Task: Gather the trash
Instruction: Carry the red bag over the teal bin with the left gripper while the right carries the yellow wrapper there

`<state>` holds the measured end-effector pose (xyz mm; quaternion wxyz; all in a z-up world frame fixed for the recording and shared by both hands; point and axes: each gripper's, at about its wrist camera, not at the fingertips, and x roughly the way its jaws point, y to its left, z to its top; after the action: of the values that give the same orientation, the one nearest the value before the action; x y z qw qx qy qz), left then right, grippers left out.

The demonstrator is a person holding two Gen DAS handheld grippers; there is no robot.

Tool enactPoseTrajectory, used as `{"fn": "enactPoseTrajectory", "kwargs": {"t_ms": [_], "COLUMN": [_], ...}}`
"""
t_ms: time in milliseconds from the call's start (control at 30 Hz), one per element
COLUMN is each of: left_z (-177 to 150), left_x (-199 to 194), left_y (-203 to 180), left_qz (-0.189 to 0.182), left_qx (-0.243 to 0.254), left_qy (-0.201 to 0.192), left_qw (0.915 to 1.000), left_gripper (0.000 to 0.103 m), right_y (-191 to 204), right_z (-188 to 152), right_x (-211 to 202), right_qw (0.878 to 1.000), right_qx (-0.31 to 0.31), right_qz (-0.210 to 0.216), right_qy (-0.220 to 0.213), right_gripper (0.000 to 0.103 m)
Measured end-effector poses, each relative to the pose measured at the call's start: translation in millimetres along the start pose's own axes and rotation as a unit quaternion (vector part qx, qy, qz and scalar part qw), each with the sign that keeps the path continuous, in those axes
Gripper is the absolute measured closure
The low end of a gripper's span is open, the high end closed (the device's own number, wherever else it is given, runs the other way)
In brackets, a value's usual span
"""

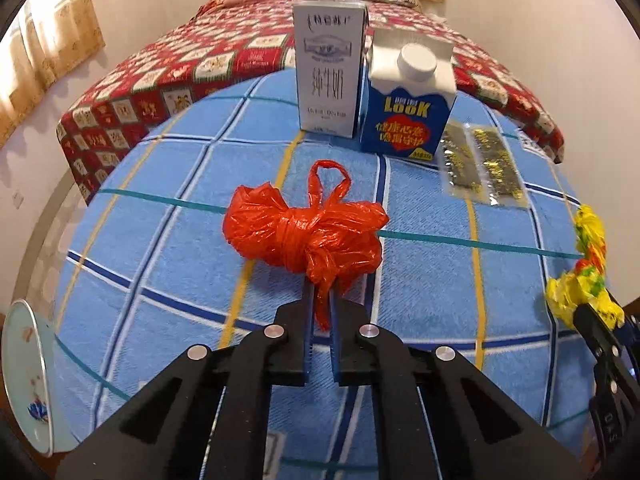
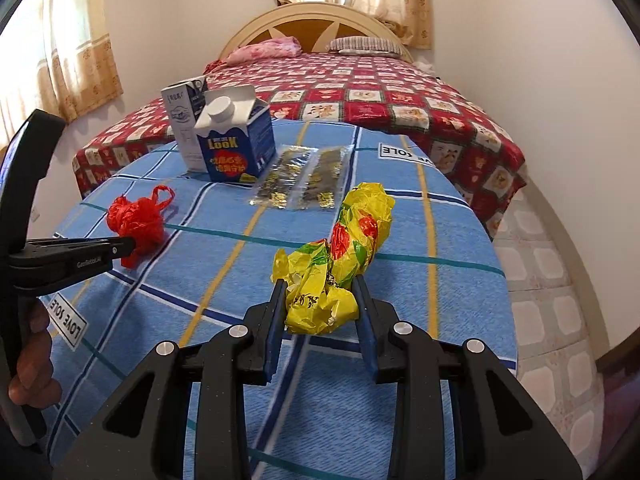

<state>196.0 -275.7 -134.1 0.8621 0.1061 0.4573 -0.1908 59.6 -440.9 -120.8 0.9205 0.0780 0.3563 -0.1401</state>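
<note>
A knotted red plastic bag [image 1: 304, 236] lies on the blue checked tablecloth [image 1: 180, 264]. My left gripper [image 1: 321, 284] is shut on the bag's near tail. It also shows in the right wrist view, the red bag [image 2: 136, 220] with the left gripper [image 2: 128, 246] at the left. A crumpled yellow plastic bag [image 2: 340, 260] lies near the table's right side. My right gripper [image 2: 320, 286] is shut on its near end. In the left wrist view the yellow bag [image 1: 588, 276] and right gripper [image 1: 580, 312] are at the far right.
A grey milk carton [image 1: 330, 68] and a blue LOOK carton [image 1: 408, 100] stand at the table's far side, with two flat clear wrappers [image 1: 480, 164] beside them. A pale bowl [image 1: 28, 376] sits at the table's left edge. A bed with a red quilt [image 2: 380, 96] is behind.
</note>
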Motion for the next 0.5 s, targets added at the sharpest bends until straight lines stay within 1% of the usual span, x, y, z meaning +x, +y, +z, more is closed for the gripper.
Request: {"fn": "enactPoseTrajectory", "kwargs": {"t_ms": [200, 300, 367, 467, 500], "left_z": [-18.3, -31.6, -39.1, -52.3, -54.7], "left_x": [-37.3, -55.2, -64.3, -78.3, -81.1], "left_y": [32.9, 52.7, 66.1, 86.9, 92.4], "left_qz": [0.011, 0.036, 0.043, 0.067, 0.066], "left_qx": [0.010, 0.015, 0.012, 0.009, 0.007], "left_qy": [-0.023, -0.036, -0.040, -0.050, -0.051], "left_qw": [0.9996, 0.9986, 0.9982, 0.9965, 0.9965], "left_gripper": [0.097, 0.097, 0.097, 0.097, 0.097], "right_y": [18.7, 36.5, 48.8, 76.0, 81.3], "right_z": [2.7, 3.2, 3.6, 3.6, 3.3], "right_x": [-7.2, -7.6, -8.4, -9.9, -10.4], "right_qw": [1.000, 0.999, 0.999, 0.997, 0.997], "right_qx": [-0.009, -0.022, -0.031, -0.049, -0.052], "right_qz": [0.012, 0.025, 0.035, 0.053, 0.057], "right_qy": [-0.009, -0.010, -0.012, -0.015, -0.016], "right_gripper": [0.070, 0.070, 0.070, 0.070, 0.070]}}
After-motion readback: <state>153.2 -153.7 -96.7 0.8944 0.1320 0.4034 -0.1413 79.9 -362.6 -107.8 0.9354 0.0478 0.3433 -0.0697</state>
